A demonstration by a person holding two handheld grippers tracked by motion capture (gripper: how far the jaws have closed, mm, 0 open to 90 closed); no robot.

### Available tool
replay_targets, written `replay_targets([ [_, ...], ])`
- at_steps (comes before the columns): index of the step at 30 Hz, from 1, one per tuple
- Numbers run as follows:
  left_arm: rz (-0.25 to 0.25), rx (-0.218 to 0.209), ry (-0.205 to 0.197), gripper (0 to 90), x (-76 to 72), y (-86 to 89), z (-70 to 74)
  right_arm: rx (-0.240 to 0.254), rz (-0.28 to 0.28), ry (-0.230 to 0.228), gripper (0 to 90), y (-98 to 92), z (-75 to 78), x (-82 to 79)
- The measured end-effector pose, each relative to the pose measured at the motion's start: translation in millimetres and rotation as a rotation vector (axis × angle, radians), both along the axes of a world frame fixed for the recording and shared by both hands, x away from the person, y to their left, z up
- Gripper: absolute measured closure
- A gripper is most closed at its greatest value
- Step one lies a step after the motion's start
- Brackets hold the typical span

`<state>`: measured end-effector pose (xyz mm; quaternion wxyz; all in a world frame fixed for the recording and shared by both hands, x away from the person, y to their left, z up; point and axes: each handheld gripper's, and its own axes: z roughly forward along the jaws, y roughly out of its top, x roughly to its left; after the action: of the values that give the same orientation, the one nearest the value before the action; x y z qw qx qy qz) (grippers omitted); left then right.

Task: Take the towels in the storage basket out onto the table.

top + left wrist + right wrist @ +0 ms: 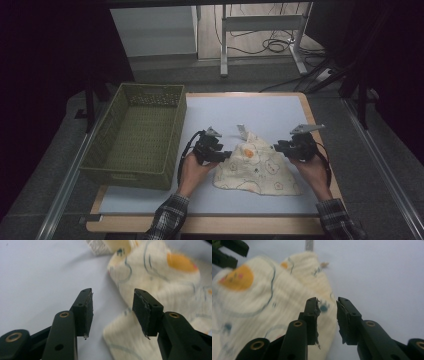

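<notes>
Cream printed cloth [257, 167], soft and crumpled w/ orange patch, lies on pale blue mat [260, 112] between the grippers; woven green basket [137, 132] stands at mat's left edge. Left gripper [112, 312] and right gripper [328, 315]: jaws parted, nothing pinched, cloth edge just beyond the tips.

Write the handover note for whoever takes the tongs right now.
Left tongs: open, nothing held, at the cloth's left edge.
Right tongs: open, nothing held, at the cloth's right edge.
Cloth: cream, printed, lying bunched on the white table, peak pointing away from the person.
Green basket: on the table's left, nothing visible inside.
Done: cloth partly gathered or folded, it seems.
Left: probably regrip the cloth, finish folding, perhaps put it in the basket.
</notes>
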<state>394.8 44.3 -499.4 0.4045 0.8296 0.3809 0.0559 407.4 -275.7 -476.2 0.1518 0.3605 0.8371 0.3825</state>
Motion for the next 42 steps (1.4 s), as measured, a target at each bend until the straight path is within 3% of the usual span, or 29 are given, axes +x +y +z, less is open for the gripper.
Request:
replay_targets([
  [3, -0.026, 0.001, 0.029, 47.0, 9.3, -12.5, -4.8, 0.007, 0.005, 0.018, 62.1, 14.2, -5.5, 22.0],
  [8, -0.064, 0.059, 0.049, 45.3, 13.9, -33.7, -23.7, -0.022, 0.048, 0.057, 56.9, 29.6, -24.9, 32.7],
  [9, -0.072, 0.066, 0.048, 45.4, 13.4, -37.1, -27.1, -0.042, 0.058, 0.06, 57.1, 32.9, -30.3, 32.7],
  [10, -0.072, 0.07, 0.017, 45.5, 11.3, -39.1, -27.9, -0.059, 0.066, 0.064, 57.9, 35.7, -35.0, 31.5],
  [11, -0.075, 0.076, 0.01, 54.1, 10.2, -40.9, -28.2, -0.051, 0.081, 0.056, 73.6, 38.1, -40.4, 26.5],
  [12, -0.083, 0.08, 0.009, 54.1, 9.4, -42.3, -27.9, -0.051, 0.081, 0.056, 73.6, 38.1, -40.4, 26.5],
  [14, -0.097, 0.09, 0.011, 65.9, 8.3, -45.0, -27.1, -0.039, 0.094, 0.062, 85.8, 38.9, -40.4, 22.3],
  [16, -0.116, 0.092, 0.017, 82.9, 6.8, -46.6, -26.2, -0.068, 0.096, 0.064, 87.5, 41.4, -37.6, 19.0],
  [17, -0.111, 0.104, -0.01, 86.3, 4.2, -46.4, -23.4, -0.104, 0.091, 0.044, 87.8, 42.1, -31.9, 15.5],
  [19, -0.105, 0.103, -0.024, 86.5, 3.3, -44.9, -20.6, -0.106, 0.088, 0.027, 87.8, 40.5, -27.6, 13.6],
  [23, -0.074, 0.078, -0.1, 86.4, -0.9, -34.2, 4.5, -0.077, 0.062, -0.011, 87.9, 25.9, -5.9, 7.3],
  [25, -0.062, 0.084, -0.164, 86.2, -6.1, -29.5, 22.7, -0.051, 0.058, -0.026, 87.9, 18.6, 6.5, 2.4],
  [27, -0.065, 0.072, -0.196, 84.7, -11.1, -26.4, 36.5, -0.042, 0.054, -0.042, 87.7, 12.4, 17.6, -3.7],
  [28, -0.066, 0.076, -0.191, 80.0, -12.3, -25.8, 39.7, -0.033, 0.054, -0.026, 87.2, 10.0, 20.9, -5.8],
  [29, -0.065, 0.096, -0.189, 74.8, -13.3, -24.9, 40.4, -0.05, 0.049, -0.004, 86.9, 8.7, 21.8, -7.1],
  [30, -0.055, 0.116, -0.194, 71.5, -14.5, -23.1, 39.2, -0.098, 0.029, -0.003, 86.2, 7.8, 21.0, -9.5],
  [32, -0.036, 0.133, -0.176, 62.4, -14.5, -15.9, 33.6, -0.164, 0.011, 0.017, 78.2, 2.8, 15.0, -12.2],
  [36, 0.02, 0.124, -0.138, 52.9, -6.2, -0.8, 24.6, -0.115, -0.045, 0.02, 72.2, -20.2, 9.8, -10.5],
  [42, 0.053, 0.068, -0.086, 46.0, 15.6, 2.6, 19.6, -0.088, -0.073, -0.015, 65.0, -21.6, 15.2, 3.7],
])
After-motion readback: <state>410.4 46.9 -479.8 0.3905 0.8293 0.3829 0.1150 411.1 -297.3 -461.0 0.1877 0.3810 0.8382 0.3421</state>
